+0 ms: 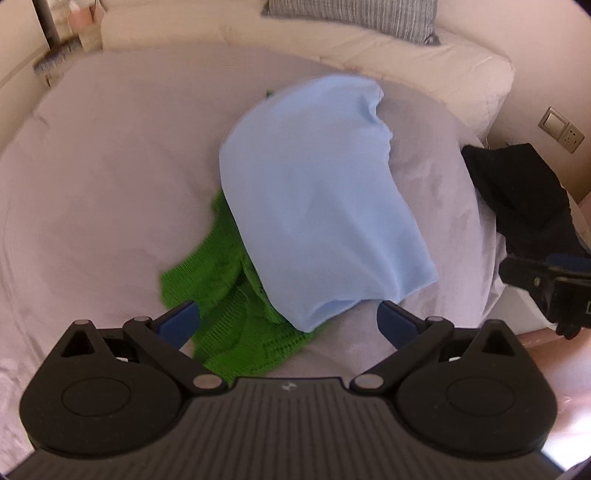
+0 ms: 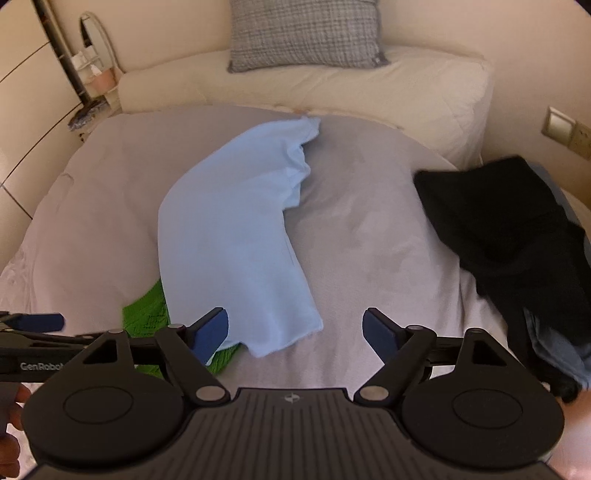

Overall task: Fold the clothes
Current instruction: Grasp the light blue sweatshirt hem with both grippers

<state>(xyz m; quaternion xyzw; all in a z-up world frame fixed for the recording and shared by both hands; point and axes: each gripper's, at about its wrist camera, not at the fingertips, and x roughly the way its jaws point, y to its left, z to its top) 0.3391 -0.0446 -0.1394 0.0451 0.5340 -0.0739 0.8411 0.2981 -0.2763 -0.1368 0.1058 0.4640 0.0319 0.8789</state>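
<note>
A light blue garment (image 1: 317,199) lies folded lengthwise on the grey bed sheet (image 1: 110,177), partly covering a green knitted garment (image 1: 229,295). My left gripper (image 1: 288,319) hovers open above the near ends of both, nothing between its blue pads. In the right wrist view the blue garment (image 2: 232,225) runs from the bed's middle toward my right gripper (image 2: 295,332), which is open and empty just above its near edge. The green garment (image 2: 147,314) peeks out at the lower left, beside the left gripper's fingertip (image 2: 40,322).
A heap of black clothing (image 2: 506,229) with blue denim (image 2: 554,343) under it lies at the bed's right edge. A cream duvet (image 2: 295,85) and a grey checked pillow (image 2: 306,33) sit at the head. A wall socket (image 1: 561,129) is on the right.
</note>
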